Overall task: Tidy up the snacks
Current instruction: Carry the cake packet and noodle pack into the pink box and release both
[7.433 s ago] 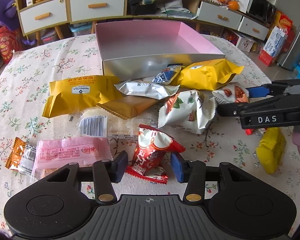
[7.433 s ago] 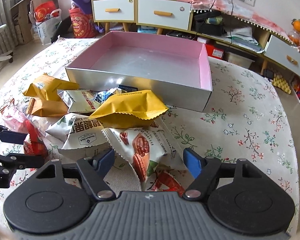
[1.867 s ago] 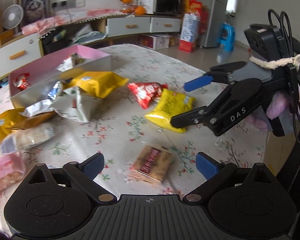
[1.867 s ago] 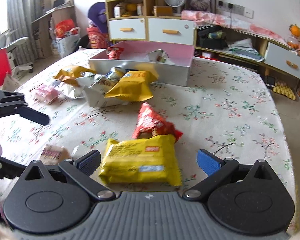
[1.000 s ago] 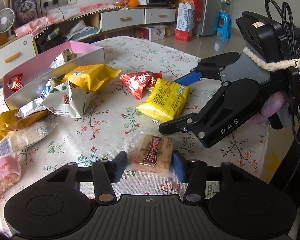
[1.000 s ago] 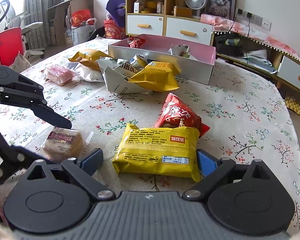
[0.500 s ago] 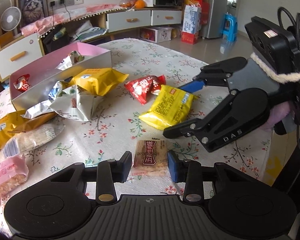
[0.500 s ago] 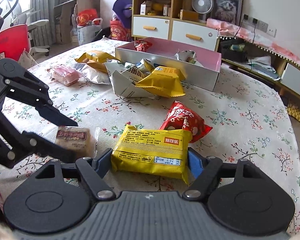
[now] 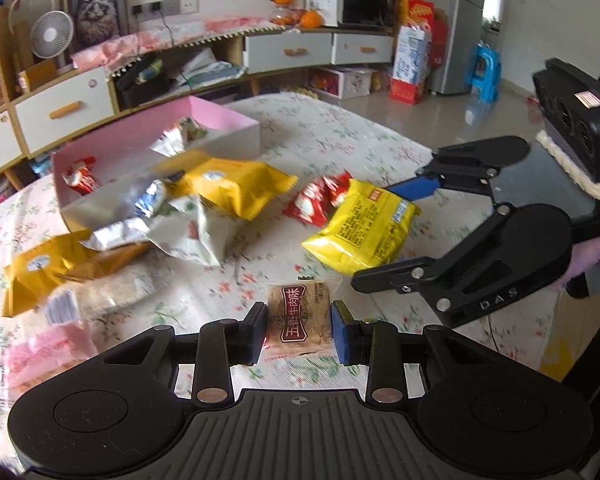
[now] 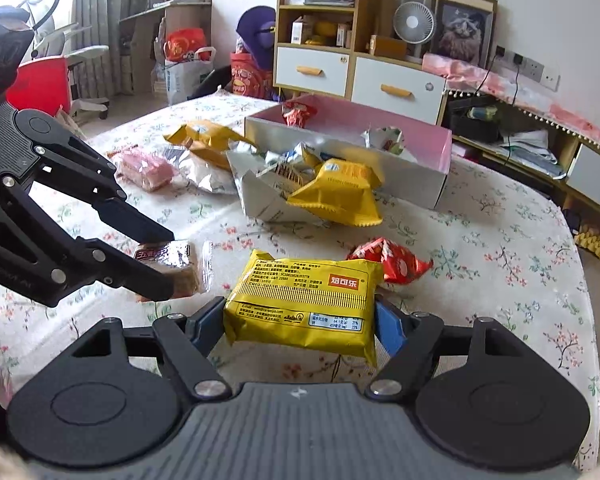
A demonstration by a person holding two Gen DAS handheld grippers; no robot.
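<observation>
Near on the floral tabletop (image 9: 380, 136): left gripper (image 9: 299, 330) pinching a small clear-wrapped brown cake (image 9: 300, 322) by its side edges, jaws just narrowed onto it. Right gripper (image 10: 300, 326) clamped across a yellow snack pack (image 10: 306, 300), lifted slightly. Far left, pink box (image 9: 224, 116) holding two snacks already. Both packets likely light, soft, crinkly and slippery; cake crumbly, best held gently at the wrapper's sides.

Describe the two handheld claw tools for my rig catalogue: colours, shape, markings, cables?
Both are matte black linkage frames with silver pivot screws and blue finger pads. The right claw carries white "DAS" lettering, a black box tied on with pale rope, and black cables. The left claw looks the same build; its lettering is unreadable. A pale purple glove shows behind the right one.
</observation>
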